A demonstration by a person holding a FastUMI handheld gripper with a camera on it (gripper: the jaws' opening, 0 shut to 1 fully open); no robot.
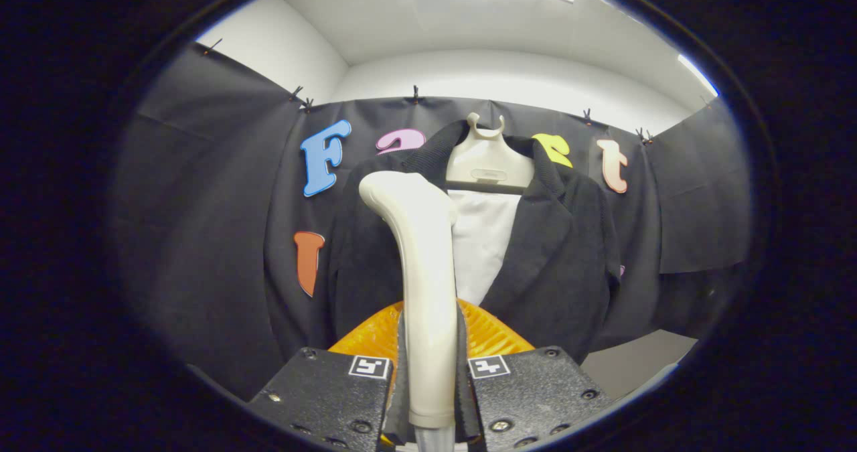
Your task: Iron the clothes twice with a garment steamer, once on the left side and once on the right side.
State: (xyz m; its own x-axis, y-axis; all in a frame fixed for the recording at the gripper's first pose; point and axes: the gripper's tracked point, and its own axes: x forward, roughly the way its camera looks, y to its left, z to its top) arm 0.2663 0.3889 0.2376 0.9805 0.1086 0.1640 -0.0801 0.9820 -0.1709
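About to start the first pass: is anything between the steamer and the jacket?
Nothing visible: the tongs grip the cream plastic steamer handle, and the dark jacket on its pale hanger hangs unobstructed beyond it.

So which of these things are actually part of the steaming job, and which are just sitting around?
Part of the job:
- garment steamer, clamped between the fingers of the hand-held gripper
- black jacket hanging just beyond it
- hanger holding the jacket

Just there:
- orange ridged thing behind the fingers
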